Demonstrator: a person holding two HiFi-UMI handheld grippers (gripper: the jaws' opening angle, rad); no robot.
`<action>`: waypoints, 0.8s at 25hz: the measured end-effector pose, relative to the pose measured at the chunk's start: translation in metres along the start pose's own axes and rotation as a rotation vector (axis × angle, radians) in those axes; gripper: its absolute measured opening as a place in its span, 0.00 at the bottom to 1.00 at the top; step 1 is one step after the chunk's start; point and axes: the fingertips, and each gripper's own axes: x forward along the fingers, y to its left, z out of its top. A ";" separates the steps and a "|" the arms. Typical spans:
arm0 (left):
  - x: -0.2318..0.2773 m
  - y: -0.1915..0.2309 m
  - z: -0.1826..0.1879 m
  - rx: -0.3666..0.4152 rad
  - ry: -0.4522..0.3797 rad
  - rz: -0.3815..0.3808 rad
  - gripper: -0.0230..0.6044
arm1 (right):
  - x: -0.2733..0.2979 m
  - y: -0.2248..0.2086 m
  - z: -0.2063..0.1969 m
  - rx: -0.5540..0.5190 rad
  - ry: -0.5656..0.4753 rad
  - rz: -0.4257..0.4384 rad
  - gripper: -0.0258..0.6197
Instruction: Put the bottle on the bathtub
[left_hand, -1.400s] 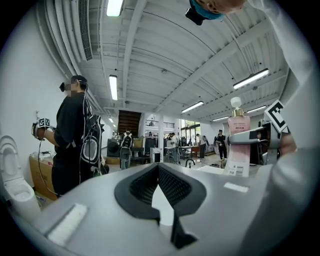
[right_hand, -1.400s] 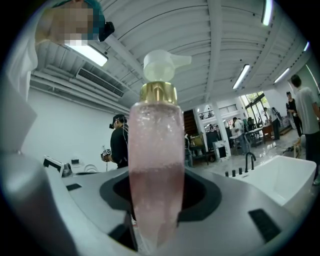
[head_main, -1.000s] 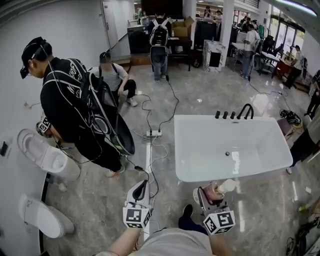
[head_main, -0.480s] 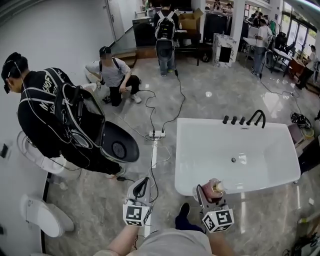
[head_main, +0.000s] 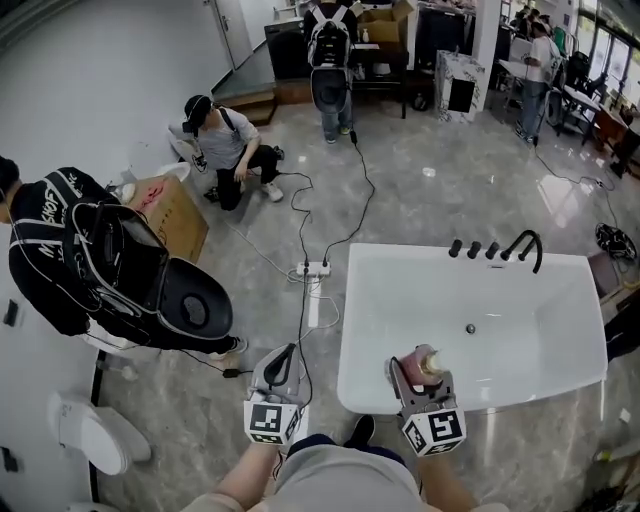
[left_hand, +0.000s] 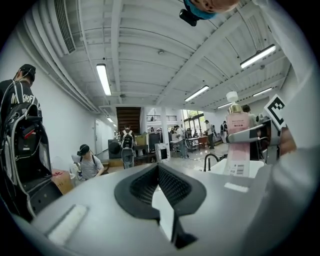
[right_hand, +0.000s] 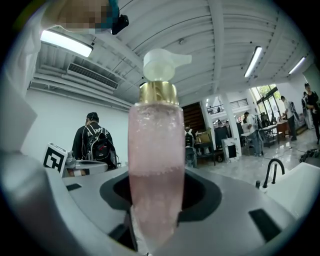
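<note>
Bottle (right_hand: 152, 165) upright, pump on top, pink body clamped between right gripper (head_main: 421, 375) jaws. Head view: bottle over near rim of tub (head_main: 400, 290); gap above rim hard to judge. Right gripper points forward, roughly level. Left gripper (head_main: 280, 368) alongside, over floor (head_main: 200, 420), jaws together, nothing between.

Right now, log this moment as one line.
right gripper: shut on bottle, upright | left gripper: shut, empty | bottle: over bathtub near edge, not yet set down
</note>
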 end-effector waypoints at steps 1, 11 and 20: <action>0.008 0.000 0.000 0.001 0.002 -0.002 0.05 | 0.006 -0.006 0.001 0.000 -0.001 0.003 0.38; 0.065 0.036 0.019 -0.019 0.031 -0.014 0.05 | 0.072 -0.025 0.024 0.000 0.036 -0.002 0.38; 0.095 0.064 -0.026 -0.035 0.046 -0.045 0.05 | 0.116 -0.023 -0.024 -0.047 0.079 -0.053 0.38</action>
